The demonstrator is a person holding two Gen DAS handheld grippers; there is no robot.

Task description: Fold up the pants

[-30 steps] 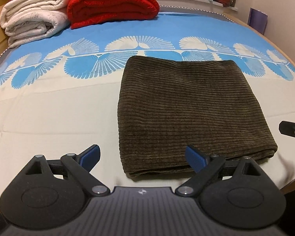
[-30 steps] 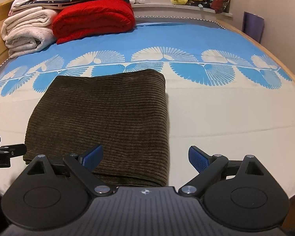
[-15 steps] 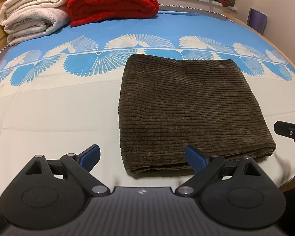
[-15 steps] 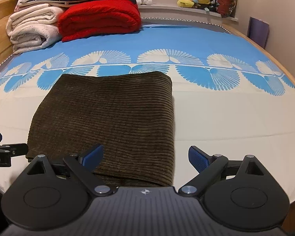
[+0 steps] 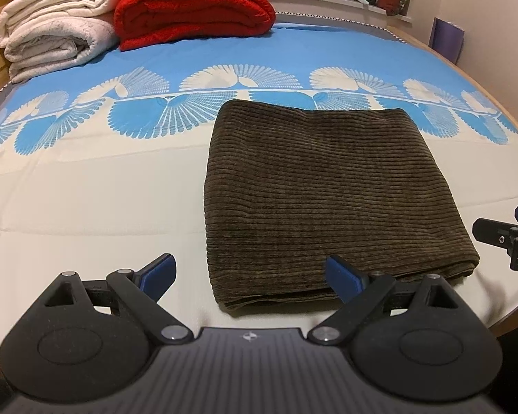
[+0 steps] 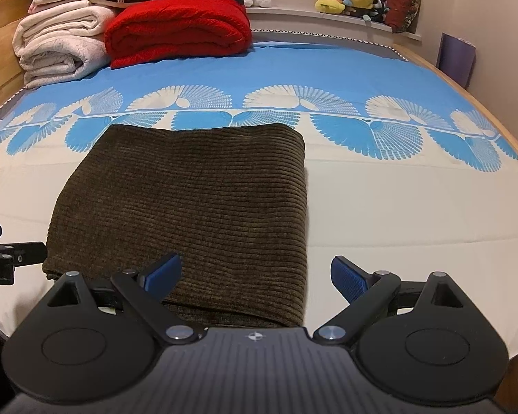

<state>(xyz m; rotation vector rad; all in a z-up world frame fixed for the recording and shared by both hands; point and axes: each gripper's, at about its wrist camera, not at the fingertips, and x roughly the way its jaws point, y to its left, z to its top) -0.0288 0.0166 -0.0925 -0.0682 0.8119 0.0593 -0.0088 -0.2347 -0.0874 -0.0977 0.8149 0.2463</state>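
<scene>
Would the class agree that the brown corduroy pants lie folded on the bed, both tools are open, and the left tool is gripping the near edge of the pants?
Not quite. The left tool grips nothing: the left wrist view shows its fingers spread apart, empty, short of the pants. The rest holds: the pants lie folded on the bed, and the right tool is open too.
</scene>
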